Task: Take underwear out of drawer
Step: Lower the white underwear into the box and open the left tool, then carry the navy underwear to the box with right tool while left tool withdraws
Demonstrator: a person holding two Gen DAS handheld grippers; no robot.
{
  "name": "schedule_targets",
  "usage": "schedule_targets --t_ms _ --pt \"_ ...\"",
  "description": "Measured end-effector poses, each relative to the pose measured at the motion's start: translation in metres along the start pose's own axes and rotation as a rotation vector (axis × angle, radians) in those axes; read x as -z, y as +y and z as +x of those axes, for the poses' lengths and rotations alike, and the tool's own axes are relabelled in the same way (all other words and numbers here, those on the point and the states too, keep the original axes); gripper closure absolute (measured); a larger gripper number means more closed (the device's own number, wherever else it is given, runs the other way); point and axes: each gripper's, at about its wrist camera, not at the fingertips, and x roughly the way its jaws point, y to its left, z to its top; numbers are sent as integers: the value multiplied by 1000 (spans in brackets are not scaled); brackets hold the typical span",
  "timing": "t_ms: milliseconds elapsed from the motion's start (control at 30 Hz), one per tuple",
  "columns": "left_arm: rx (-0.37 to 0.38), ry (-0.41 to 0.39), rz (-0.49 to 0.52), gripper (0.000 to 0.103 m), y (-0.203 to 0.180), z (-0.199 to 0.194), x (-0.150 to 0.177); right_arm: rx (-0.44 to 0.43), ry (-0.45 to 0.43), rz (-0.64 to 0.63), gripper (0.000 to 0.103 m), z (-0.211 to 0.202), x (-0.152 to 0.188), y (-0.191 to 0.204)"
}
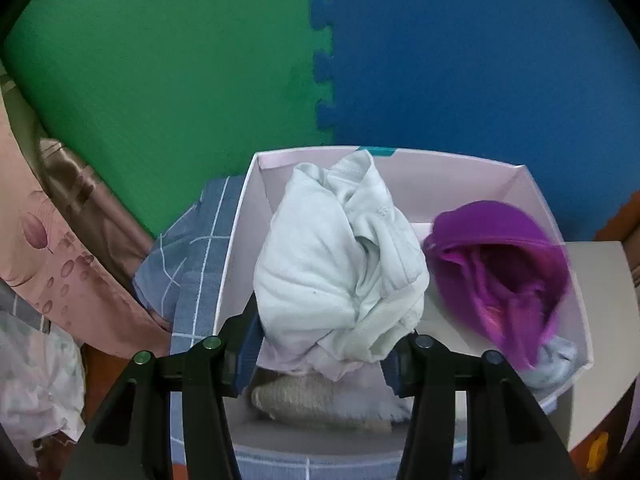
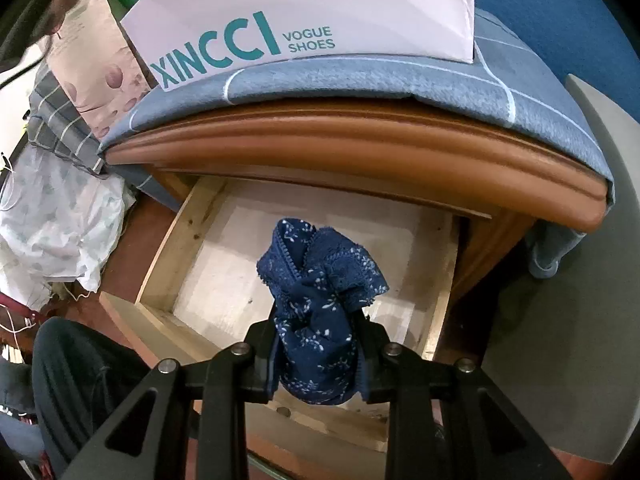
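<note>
Left gripper [image 1: 320, 356] clamps pale mint underwear [image 1: 340, 264], bunched soft cotton, hanging directly above white shoebox [image 1: 240, 240]; purple garment [image 1: 500, 272] already inside, to its right. Drop looks straight down. Right gripper [image 2: 316, 356] pinches navy lace-trimmed underwear [image 2: 320, 296], floral print, crumpled upright, directly over open wooden drawer [image 2: 188, 240], whose visible floor is bare. Shoebox sits up on blue checked cloth [image 2: 360, 76] covering the cabinet top beyond the drawer. Left nearer box.
</note>
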Motion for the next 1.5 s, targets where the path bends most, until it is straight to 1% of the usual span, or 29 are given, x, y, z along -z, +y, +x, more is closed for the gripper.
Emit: schedule_targets --t_ms 100,200,300,367,433,500,633,767,867,933,1000,1100,1233,1333,1400,1500 --pt "-12 37 -2 56 1 22 2 -2 4 3 75 0 -1 -2" --pt "-4 64 -21 54 5 38 7 -2 9 0 75 2 -1 -1" --pt "-26 43 9 49 2 41 10 -5 13 -10 75 2 -1 2" --pt "-30 49 14 46 0 42 11 0 13 -15 75 2 -1 4" --pt "-28 45 5 40 1 41 11 -1 12 -14 75 3 -1 3" --pt "-27 33 -10 35 4 37 11 7 14 -12 75 3 -1 4" --pt "-37 -5 9 29 2 22 15 18 12 -11 75 5 -1 4" --pt "-39 -59 2 25 4 -6 25 25 2 -16 75 4 -1 6" --pt "-36 -113 -8 22 6 -35 40 34 -14 -26 75 2 -1 7" --pt "-38 -157 -14 14 10 -57 57 39 -22 -26 75 1 -2 6" --pt "-43 -194 -24 11 13 -74 75 52 -29 -27 75 -1 -1 5" --pt "-69 -227 -30 8 19 -94 117 79 -47 -43 75 -5 -2 6" --pt "-99 -200 -44 7 29 -96 173 99 -93 -60 75 -20 -7 12" --pt "-119 -163 -77 7 43 -87 214 92 -127 -40 75 -38 -10 16" --pt "-138 -139 -105 7 52 -80 235 101 -147 -51 75 -53 -15 22" --pt "-161 -120 -136 7 63 -73 262 111 -188 -87 75 -84 -33 35"
